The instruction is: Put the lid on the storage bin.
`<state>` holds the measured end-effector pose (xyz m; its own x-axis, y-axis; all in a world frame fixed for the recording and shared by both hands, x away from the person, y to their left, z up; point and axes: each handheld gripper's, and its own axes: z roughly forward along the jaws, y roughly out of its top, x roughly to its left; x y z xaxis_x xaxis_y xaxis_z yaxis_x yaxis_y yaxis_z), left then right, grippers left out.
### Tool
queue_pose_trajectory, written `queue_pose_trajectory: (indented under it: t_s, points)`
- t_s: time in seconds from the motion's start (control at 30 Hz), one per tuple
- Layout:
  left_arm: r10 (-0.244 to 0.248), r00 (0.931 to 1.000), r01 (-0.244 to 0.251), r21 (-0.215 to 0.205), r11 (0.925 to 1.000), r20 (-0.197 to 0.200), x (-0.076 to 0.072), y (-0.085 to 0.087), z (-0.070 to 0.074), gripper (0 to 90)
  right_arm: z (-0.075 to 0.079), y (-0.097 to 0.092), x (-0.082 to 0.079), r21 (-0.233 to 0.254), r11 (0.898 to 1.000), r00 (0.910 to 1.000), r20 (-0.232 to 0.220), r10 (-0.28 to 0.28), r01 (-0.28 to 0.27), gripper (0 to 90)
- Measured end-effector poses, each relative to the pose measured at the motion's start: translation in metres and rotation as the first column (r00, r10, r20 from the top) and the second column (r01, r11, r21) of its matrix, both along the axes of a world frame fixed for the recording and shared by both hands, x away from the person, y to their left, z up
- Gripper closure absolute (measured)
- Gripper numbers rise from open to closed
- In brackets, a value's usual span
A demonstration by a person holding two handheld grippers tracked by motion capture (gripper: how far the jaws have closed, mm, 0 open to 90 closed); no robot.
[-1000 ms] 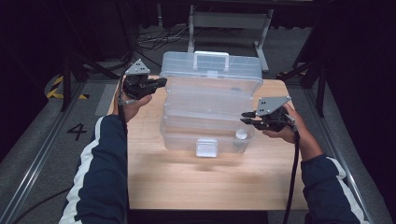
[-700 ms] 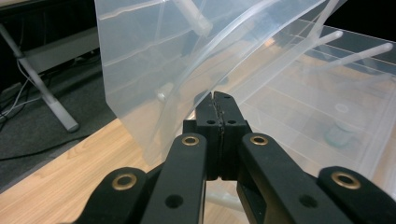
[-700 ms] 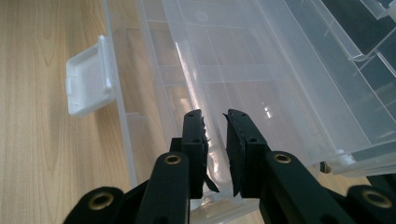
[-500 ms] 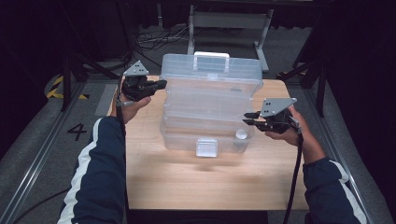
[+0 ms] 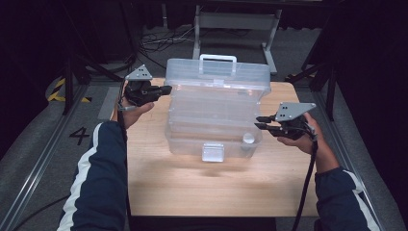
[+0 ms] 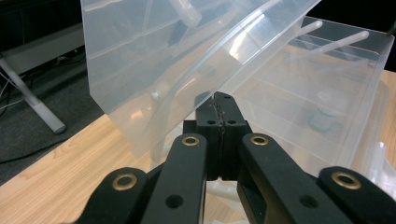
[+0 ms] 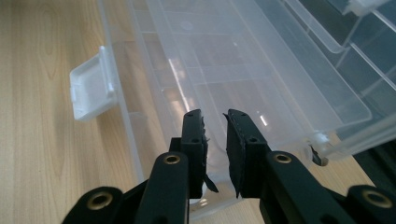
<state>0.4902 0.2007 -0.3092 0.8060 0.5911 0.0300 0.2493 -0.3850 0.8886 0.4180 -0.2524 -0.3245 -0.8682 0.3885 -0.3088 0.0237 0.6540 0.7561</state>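
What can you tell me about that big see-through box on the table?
The clear plastic box is a tiered organiser with fold-out trays, opened into steps on the wooden table. Its lid carries a handle; a latch hangs at the front. A small round object lies inside. The left gripper is at its upper edge.

A light wooden desk (image 5: 163,192) stands on grey carpet (image 5: 48,144) in a dark room. Behind it, a grey metal frame (image 5: 235,21) with splayed legs rests on the floor beside a tangle of black cables (image 5: 154,41). At the left, a metal rail (image 5: 33,178) runs along the carpet, near a black numeral four (image 5: 79,136) and yellow-black hazard tape (image 5: 57,89).
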Motion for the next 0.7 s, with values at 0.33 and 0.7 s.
queue_pose_trajectory:
  t_s: [0.33, 0.7]
  points:
    - [-0.035, 0.9994, 0.035, 0.040, 0.9986, -0.002, -0.007, 0.000, -0.002, 89.9, -0.008, -0.021, -0.003, 0.028, 0.997, 0.9978, -0.009, -0.066, 0.066, 77.2]
    - [-0.056, 0.9984, 0.056, 0.041, 0.9976, -0.006, -0.016, -0.001, -0.010, 89.9, -0.020, -0.035, 0.000, 0.047, 0.990, 0.9907, -0.041, -0.129, 0.131, 74.5]
